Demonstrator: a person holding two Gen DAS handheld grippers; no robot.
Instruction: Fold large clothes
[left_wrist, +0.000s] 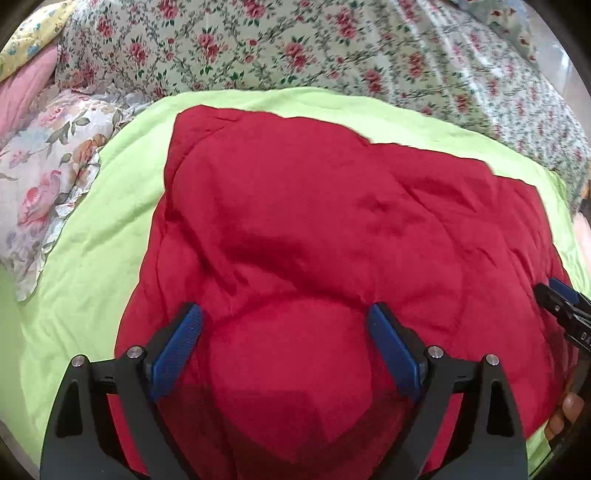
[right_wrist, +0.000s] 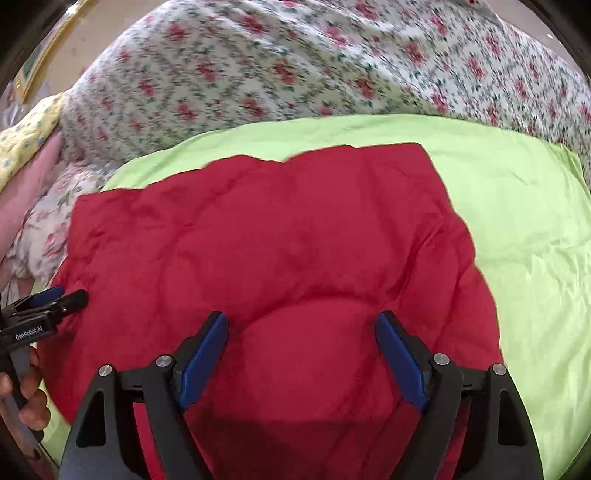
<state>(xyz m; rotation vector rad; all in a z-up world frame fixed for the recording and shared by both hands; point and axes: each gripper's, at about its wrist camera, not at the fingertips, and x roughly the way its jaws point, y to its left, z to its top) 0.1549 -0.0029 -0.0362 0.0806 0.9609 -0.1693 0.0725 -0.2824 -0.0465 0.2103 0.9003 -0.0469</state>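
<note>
The red garment (left_wrist: 332, 229) lies spread across the lime-green sheet (left_wrist: 92, 240), roughly squared at its far edge with a far corner showing sharply in the right wrist view, which suggests it is laid flat as the base for a fold. Its surface is puffy and creased, and a rounded mound of the cloth rises between the fingers of each tool at the near edge. The left gripper (left_wrist: 284, 339) stands with its jaws wide apart, blue pads either side of that mound, holding nothing. The right gripper (right_wrist: 299, 347) is likewise fully spread and empty over the near edge on its own side. Both tools appear placed at the near hem, side by side, so that each can take a hold there and carry the edge toward the far side; that is a judgement, not an observed action. Each tool is visible in the other's view, at the margin, with the operator's fingers on the handle. Beyond the sheet lies a rose-print floral cover (left_wrist: 295, 48), and to the left a paler floral pillow (left_wrist: 48, 177) touches or overlaps the sheet's edge. Neither lies on the garment; the pillow sits close to the left far corner and could crowd a fold there.
</note>
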